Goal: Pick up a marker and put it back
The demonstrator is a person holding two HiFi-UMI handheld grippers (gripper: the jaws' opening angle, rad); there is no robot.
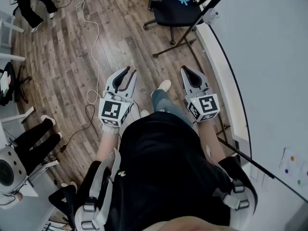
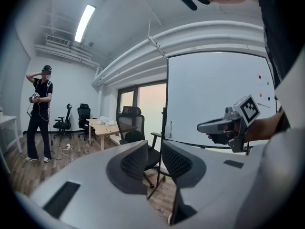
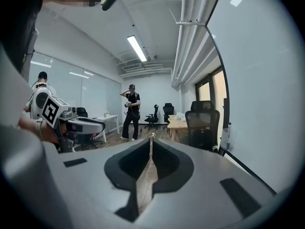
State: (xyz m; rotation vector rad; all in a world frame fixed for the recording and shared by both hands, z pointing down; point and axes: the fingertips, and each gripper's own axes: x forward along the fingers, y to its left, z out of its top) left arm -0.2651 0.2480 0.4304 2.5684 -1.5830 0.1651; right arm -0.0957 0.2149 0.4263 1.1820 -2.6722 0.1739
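No marker shows clearly in any view. I hold both grippers at waist height over the wooden floor, beside a whiteboard (image 1: 269, 57). My left gripper (image 1: 130, 71) is open by a narrow gap with nothing between its pads (image 2: 136, 161); in its own view the jaws point at an office chair (image 2: 131, 128). My right gripper (image 1: 185, 70) is shut, and its tips meet on nothing in the right gripper view (image 3: 150, 138). Each gripper also appears in the other's view: the right gripper (image 2: 205, 126) and the left gripper (image 3: 102, 125).
The whiteboard's stand and tray rail (image 1: 226, 71) run close along my right. A black office chair (image 1: 175, 6) stands ahead, and a white cable (image 1: 94, 37) trails over the floor. Other people stand or sit at the left (image 1: 33, 6) (image 1: 43, 138). Coloured dots (image 1: 288, 170) mark the board.
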